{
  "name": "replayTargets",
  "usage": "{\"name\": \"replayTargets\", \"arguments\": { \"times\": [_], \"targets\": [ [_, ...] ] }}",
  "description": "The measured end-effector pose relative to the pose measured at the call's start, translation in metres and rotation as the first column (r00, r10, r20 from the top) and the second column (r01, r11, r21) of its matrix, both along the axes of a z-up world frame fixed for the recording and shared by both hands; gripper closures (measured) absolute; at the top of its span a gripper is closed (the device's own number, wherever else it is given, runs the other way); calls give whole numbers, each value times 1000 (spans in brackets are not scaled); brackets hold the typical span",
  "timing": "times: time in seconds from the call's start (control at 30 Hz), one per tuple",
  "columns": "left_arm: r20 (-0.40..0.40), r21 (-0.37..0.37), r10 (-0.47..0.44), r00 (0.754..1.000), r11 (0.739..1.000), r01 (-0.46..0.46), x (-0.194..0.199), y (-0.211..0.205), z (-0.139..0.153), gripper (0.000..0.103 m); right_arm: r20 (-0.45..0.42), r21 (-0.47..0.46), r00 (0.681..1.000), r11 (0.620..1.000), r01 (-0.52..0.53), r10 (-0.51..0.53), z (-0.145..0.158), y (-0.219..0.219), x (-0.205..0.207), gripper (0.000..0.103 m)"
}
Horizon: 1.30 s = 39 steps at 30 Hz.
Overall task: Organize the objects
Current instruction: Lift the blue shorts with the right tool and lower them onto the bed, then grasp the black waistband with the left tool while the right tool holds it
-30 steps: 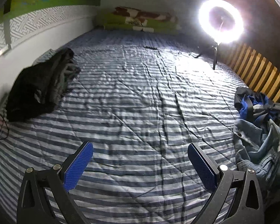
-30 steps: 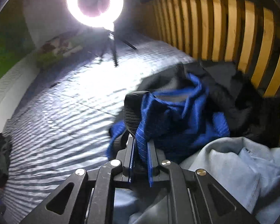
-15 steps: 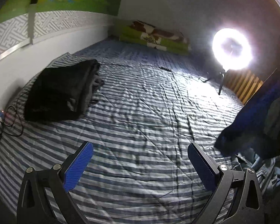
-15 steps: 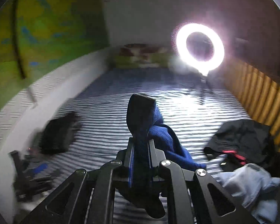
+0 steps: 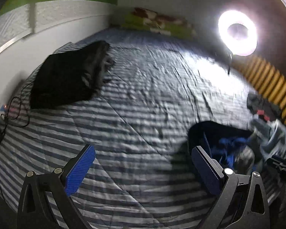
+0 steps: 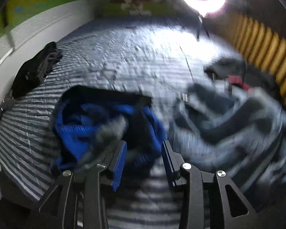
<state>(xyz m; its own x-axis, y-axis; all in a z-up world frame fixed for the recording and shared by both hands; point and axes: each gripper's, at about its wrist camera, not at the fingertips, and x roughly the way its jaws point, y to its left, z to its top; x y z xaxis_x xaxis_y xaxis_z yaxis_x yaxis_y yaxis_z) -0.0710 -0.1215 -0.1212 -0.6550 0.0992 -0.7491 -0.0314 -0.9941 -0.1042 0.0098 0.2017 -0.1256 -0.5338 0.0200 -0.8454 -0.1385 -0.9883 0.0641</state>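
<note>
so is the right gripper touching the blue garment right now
Cannot tell. In the right wrist view the right gripper is open just before the blue garment, but blur hides any contact.

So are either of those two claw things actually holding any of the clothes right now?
No. The right gripper stands open just before the crumpled blue cloth garment; the left gripper is open over the striped bedspread.

Blue garment point(image 6: 104, 126) crumpled on striped bed point(image 6: 124, 61). Pale denim heap point(image 6: 228, 124) just beside it. Black folded garment point(image 5: 66, 76) well apart, near wall.
</note>
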Motion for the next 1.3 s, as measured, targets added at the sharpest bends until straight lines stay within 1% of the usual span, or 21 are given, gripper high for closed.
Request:
{"name": "replayTargets", "arguments": {
  "times": [0.07, 0.13, 0.23, 0.33, 0.4, 0.47, 0.53, 0.6, 0.67, 0.8, 0.9, 0.97, 1.0, 1.03, 1.07, 1.13, 1.17, 1.2, 1.23, 1.27, 1.3],
  "targets": [
    [34, -26, -34, 999, 999, 35, -4, 18, -15, 1, 21, -51, 999, 998, 34, -33, -12, 11, 9, 67],
    [69, -20, -56, 996, 998, 58, -6, 31, -27, 0, 28, -70, 998, 996, 53, -51, -16, 18, 17, 66],
    [136, 50, -65, 989, 997, 59, -6, 39, -43, 1, 24, -97, 998, 993, 63, -61, -18, 30, 22, 65],
    [146, 98, -59, 987, 994, 45, -4, 44, -46, 1, 6, -116, 998, 992, 57, -57, -12, 41, 15, 63],
    [132, 129, -65, 989, 990, 48, 0, 48, -40, 1, -14, -123, 999, 991, 46, -48, -5, 43, 5, 60],
    [118, 139, -59, 991, 989, 42, 5, 54, -36, 1, -26, -127, 999, 992, 20, -23, 0, 44, -11, 58],
    [143, 152, -52, 988, 988, 30, 8, 58, -37, 1, -32, -115, 999, 993, -11, 7, 3, 41, -30, 56],
    [195, 188, -50, 980, 982, 13, 9, 63, -43, 1, -24, -92, 999, 995, -48, 46, 2, 37, -53, 53],
    [228, 224, -49, 972, 975, -3, 11, 70, -47, 1, -12, -72, 998, 996, -61, 60, -3, 35, -72, 53],
    [280, 238, -70, 957, 971, 1, 9, 93, -56, 1, 58, -34, 993, 994, -104, 106, -22, 30, -108, 52],
    [322, 236, -93, 942, 972, 16, 1, 112, -69, 1, 106, -64, 986, 990, -126, 132, -37, 29, -123, 52],
    [336, 221, -102, 937, 975, 27, -2, 121, -75, 3, 116, -102, 982, 986, -135, 146, -42, 30, -129, 53],
    [335, 218, -100, 937, 976, 26, -1, 123, -76, 11, 114, -114, 983, 985, -128, 141, -42, 32, -129, 67],
    [335, 220, -97, 937, 975, 22, 1, 123, -77, 22, 108, -122, 985, 985, -122, 135, -41, 34, -128, 79],
    [337, 225, -95, 937, 974, 17, 3, 122, -77, 29, 106, -131, 985, 984, -123, 137, -39, 35, -126, 92],
    [342, 215, -85, 936, 977, 11, 7, 117, -77, 58, 77, -127, 989, 985, -115, 125, -29, 38, -118, 95],
    [341, 219, -84, 936, 976, 7, 9, 113, -76, 61, 62, -114, 991, 987, -113, 120, -23, 39, -112, 97],
    [335, 226, -80, 939, 974, 3, 12, 107, -75, 68, 48, -106, 992, 988, -110, 115, -16, 39, -107, 98],
    [317, 210, -63, 946, 978, -5, 17, 100, -71, 81, 27, -102, 993, 989, -110, 113, -8, 41, -100, 99],
    [306, 192, -49, 951, 981, -11, 19, 96, -67, 85, 7, -91, 994, 990, -110, 111, 0, 42, -92, 101],
    [295, 187, -40, 955, 982, -17, 22, 90, -64, 85, -10, -74, 995, 992, -103, 103, 8, 44, -85, 101]
  ]
}}
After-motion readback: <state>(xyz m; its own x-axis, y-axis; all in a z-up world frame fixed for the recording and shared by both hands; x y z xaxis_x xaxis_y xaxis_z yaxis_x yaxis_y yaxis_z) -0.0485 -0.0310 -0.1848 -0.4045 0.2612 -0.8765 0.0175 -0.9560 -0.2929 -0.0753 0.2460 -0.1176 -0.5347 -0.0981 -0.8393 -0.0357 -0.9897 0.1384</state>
